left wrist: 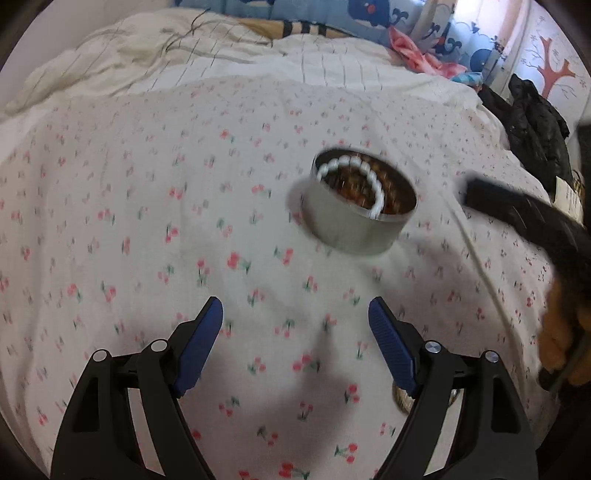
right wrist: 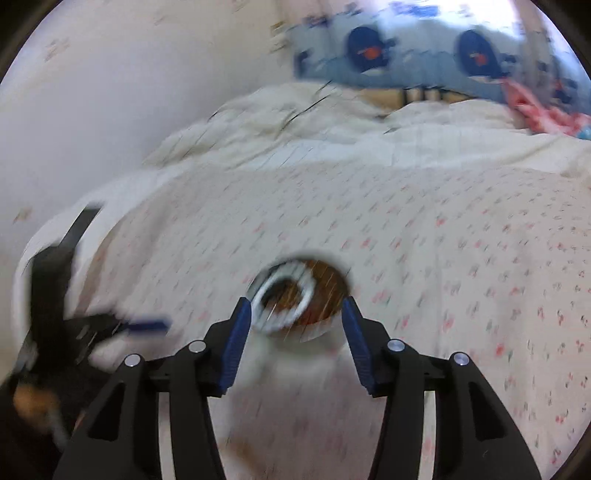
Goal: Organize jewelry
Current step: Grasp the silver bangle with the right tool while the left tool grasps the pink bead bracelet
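Note:
A round metal tin (left wrist: pixel 356 218) stands on the cherry-print bedsheet (left wrist: pixel 147 221). Inside it lie a white bead bracelet (left wrist: pixel 364 173) and brown beads (left wrist: pixel 354 188). My left gripper (left wrist: pixel 295 325) is open and empty, well short of the tin. In the blurred right wrist view the tin (right wrist: pixel 301 301) with the white bracelet (right wrist: pixel 282 302) sits just ahead of my open right gripper (right wrist: pixel 295 319), between its fingertips' line. The right gripper shows in the left view as a dark shape (left wrist: pixel 517 214) to the right of the tin.
A small metal round object (left wrist: pixel 404 398) lies partly hidden behind my left gripper's right finger. Rumpled cream bedding (left wrist: pixel 221 55) and blue whale-print pillows (left wrist: pixel 369 14) lie at the back. Dark clothing (left wrist: pixel 535 125) sits at the bed's right edge. The left gripper appears at left (right wrist: pixel 74 314).

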